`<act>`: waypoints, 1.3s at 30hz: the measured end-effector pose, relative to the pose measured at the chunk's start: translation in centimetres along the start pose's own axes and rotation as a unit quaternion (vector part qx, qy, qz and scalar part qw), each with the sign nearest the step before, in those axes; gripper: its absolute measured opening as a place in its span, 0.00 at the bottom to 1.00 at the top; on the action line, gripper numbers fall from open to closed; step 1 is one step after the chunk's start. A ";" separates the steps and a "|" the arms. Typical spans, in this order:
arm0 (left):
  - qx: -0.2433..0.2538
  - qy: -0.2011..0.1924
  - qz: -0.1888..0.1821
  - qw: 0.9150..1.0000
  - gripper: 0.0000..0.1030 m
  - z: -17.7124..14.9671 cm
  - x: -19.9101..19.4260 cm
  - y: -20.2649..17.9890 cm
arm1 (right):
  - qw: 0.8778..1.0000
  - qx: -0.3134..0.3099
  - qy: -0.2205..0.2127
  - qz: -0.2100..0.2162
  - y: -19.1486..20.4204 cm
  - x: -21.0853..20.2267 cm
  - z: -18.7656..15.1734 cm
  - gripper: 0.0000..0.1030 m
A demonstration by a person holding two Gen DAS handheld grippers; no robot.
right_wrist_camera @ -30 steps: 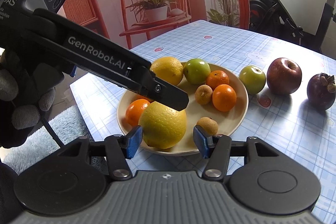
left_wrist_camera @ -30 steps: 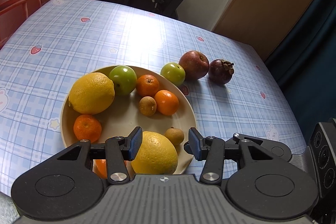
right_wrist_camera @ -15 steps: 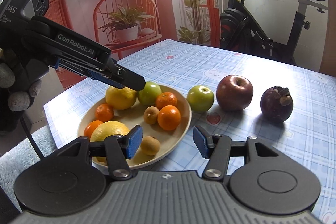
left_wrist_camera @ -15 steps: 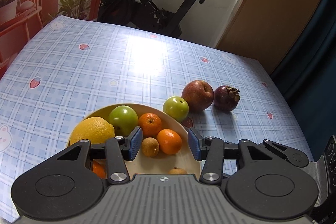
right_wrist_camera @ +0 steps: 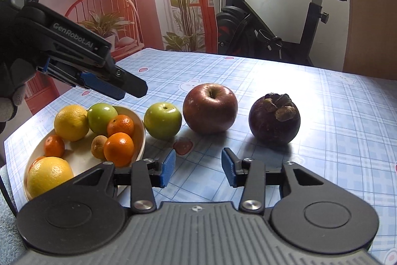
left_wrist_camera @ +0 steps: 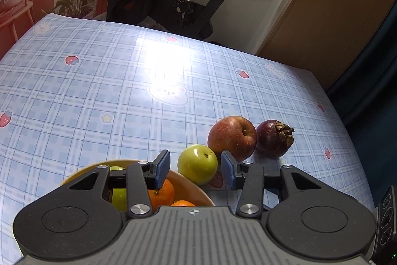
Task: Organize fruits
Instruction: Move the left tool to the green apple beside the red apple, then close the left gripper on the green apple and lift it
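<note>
While three fruits wait on the worktop [right_wrist_camera: 322,101] just right of the plate [right_wrist_camera: 141,138], the left tongs [left_wrist_camera: 196,171] hang above the green apple [left_wrist_camera: 197,164], their jaws apart, just narrowed a little, the apple showing between them but untouched. It lies nearest the plate, with the red apple [right_wrist_camera: 210,111] and the mangosteen [right_wrist_camera: 274,119] further right. Firm, smooth-skinned and probably slippery, it should be taken across its widest middle, stem up. The right tongs [right_wrist_camera: 198,170] have just been closing yet stand parted over bare cloth, holding nothing.
</note>
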State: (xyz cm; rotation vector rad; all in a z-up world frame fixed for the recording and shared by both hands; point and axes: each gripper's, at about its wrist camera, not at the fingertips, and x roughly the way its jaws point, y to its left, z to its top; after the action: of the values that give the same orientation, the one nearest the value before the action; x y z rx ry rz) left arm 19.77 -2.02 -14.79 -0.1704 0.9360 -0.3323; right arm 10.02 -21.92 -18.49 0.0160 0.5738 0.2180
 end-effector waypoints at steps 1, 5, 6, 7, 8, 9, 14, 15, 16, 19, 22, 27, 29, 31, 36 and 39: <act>-0.005 0.003 -0.001 1.000 0.44 0.2 0.4 0.1 | 1.000 -0.005 0.001 0.003 0.1 0.2 0.1 0.37; -0.024 0.013 -0.008 1.000 0.38 0.7 1.4 0.7 | 1.000 -0.016 0.006 0.016 0.4 1.4 0.5 0.35; -0.027 0.012 -0.008 1.000 0.38 0.7 1.4 0.8 | 1.000 -0.019 0.007 0.018 0.5 1.8 0.5 0.35; -0.028 0.012 -0.009 0.999 0.38 0.7 1.5 0.9 | 1.000 -0.022 0.008 0.020 0.5 2.1 0.6 0.35; -0.028 0.013 -0.009 0.999 0.38 0.8 1.6 1.0 | 0.999 -0.026 0.010 0.023 0.6 2.4 0.7 0.35; -0.027 0.014 -0.010 0.999 0.37 0.8 1.8 1.0 | 0.999 -0.031 0.012 0.025 0.7 2.7 0.7 0.35; -0.027 0.023 -0.013 0.999 0.37 1.2 2.9 1.2 | 0.998 -0.051 0.018 0.034 1.2 3.7 1.0 0.35; -0.029 0.025 -0.012 0.999 0.37 1.2 3.0 1.3 | 0.998 -0.055 0.021 0.035 1.3 4.0 1.0 0.35; -0.032 0.026 -0.014 0.999 0.37 1.2 3.1 1.5 | 0.997 -0.059 0.024 0.035 1.4 4.2 1.1 0.35; -0.031 0.033 -0.023 0.999 0.37 1.0 3.3 1.5 | 0.996 -0.070 0.029 0.040 1.8 4.8 1.0 0.35; -0.028 0.044 -0.038 0.998 0.37 0.7 3.7 1.4 | 0.995 -0.079 0.032 0.042 2.2 5.4 1.1 0.35; -0.025 0.042 -0.042 0.998 0.37 0.4 3.8 1.4 | 0.995 -0.084 0.035 0.046 2.2 6.0 1.3 0.35; -0.025 0.042 -0.045 0.998 0.36 0.4 3.8 1.5 | 0.995 -0.086 0.035 0.048 2.1 6.1 1.3 0.35; -0.023 0.040 -0.046 0.998 0.33 0.4 3.8 1.5 | 0.994 -0.097 0.035 0.046 2.2 6.0 1.2 0.36; -0.021 0.041 -0.058 0.997 0.31 0.5 3.3 1.3 | 0.991 -0.115 0.036 0.053 2.8 5.9 1.1 0.26; -0.014 0.044 -0.056 0.997 0.31 0.4 3.1 1.0 | 0.991 -0.122 0.032 0.051 3.0 5.5 1.0 0.25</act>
State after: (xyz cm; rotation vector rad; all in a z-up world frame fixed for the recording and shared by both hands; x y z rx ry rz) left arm 21.97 -2.22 -17.23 -0.2352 1.0206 -0.4332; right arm 14.47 -17.77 -20.40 -0.2003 0.6086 0.3876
